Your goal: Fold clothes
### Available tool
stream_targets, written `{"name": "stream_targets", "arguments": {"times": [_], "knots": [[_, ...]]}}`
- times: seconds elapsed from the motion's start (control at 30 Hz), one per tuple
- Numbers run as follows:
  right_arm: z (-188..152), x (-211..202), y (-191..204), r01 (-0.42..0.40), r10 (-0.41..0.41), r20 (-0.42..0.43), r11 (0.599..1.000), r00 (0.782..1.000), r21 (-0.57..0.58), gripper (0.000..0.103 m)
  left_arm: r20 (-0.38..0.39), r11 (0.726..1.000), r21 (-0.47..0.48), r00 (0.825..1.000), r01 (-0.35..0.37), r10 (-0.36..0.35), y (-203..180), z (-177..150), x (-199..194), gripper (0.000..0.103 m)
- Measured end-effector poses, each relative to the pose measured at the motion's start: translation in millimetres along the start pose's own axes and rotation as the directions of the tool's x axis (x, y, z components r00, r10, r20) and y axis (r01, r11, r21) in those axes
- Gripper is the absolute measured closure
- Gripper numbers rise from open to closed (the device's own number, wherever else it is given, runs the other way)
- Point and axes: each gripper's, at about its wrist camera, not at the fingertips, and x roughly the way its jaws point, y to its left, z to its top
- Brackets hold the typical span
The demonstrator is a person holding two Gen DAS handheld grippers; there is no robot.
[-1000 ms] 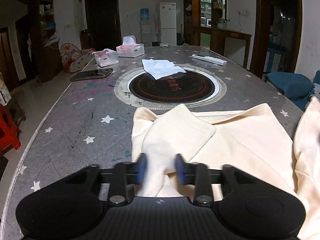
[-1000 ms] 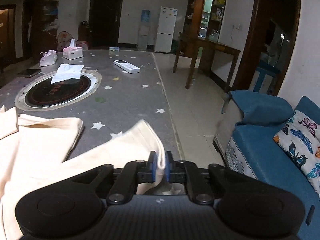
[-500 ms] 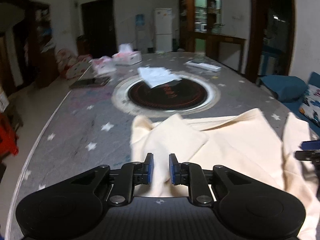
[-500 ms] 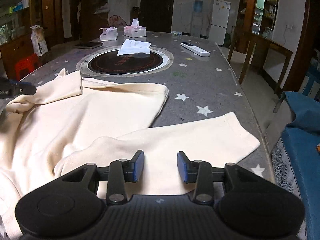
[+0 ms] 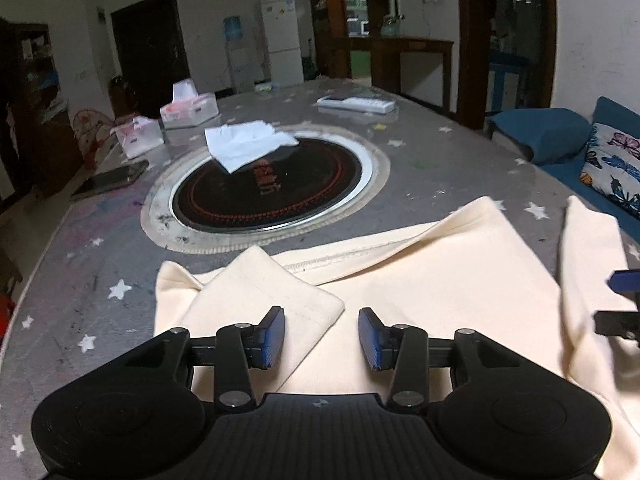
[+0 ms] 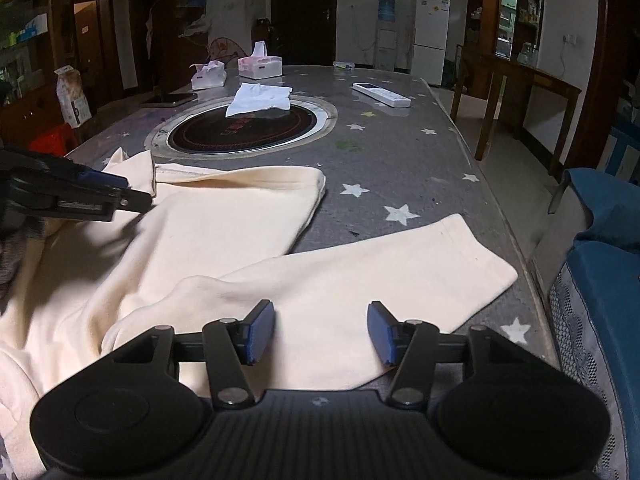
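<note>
Left wrist view, nearest: left gripper [image 5: 321,338] over the cream garment [image 5: 440,292]; jaws apart, just been opening, nothing clamped; folded sleeve [image 5: 276,300] lying loose under the gap, no longer pinched as a second ago.
Right wrist view, nearest: right gripper [image 6: 320,332] over the other sleeve [image 6: 360,280]; jaws apart, just been opening; cloth flat below the blue pads [image 6: 260,330], not gripped, where a second ago a fold was pinched upright.
Garment position: spread on the table [image 6: 400,152], on the near side of the round hob [image 6: 244,128]; one sleeve turned in over the body nearest the hob, the other stretched out away from the hob toward the table edge beside the blue sofa [image 6: 600,264].
Change: both holds let go; left sleeve laid on the body, right sleeve laid out flat.
Meaning for task: probably one fold step set down; right sleeve likely not yet folded in, body not yet halved; a fresh grasp needed next.
On the hob: white cloth [image 5: 244,146], partly over the rim.
Beyond the hob: remote [image 6: 380,94] to one side, phone [image 5: 112,178] to the other, two tissue boxes [image 6: 260,66] further back.
Farthest: fridge [image 6: 430,36] and water dispenser against the wall.
</note>
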Motion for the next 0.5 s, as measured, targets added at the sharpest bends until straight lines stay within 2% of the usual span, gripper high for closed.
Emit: {"name": "stream_targets", "arguments": {"times": [0.03,0.07,0.17,0.33,0.5], "knots": [[0,0,0,0.000,0.000,0.001,1.000,1.000,0.001,0.048,0.002,1.000,-0.014,1.000,0.000,0.000,2,1,2,0.062],[0,0,-1,0.000,0.000,0.001,1.000,1.000,0.001,0.047,0.004,1.000,-0.024,1.000,-0.002,0.002,3,1,3,0.073],[-1,0,-1,0.001,-0.001,0.002,1.000,1.000,0.002,0.045,0.009,0.999,-0.054,1.000,0.003,-0.002,10,2,-1,0.094],[-1,0,-2,0.008,-0.008,0.001,1.000,1.000,0.003,0.044,0.065,0.989,-0.149,0.998,-0.005,0.015,37,1,-32,0.097],[-1,0,-1,0.025,-0.025,0.000,1.000,1.000,0.002,0.040,0.139,0.968,-0.250,0.988,-0.037,0.074,76,-8,-83,0.097]]}}
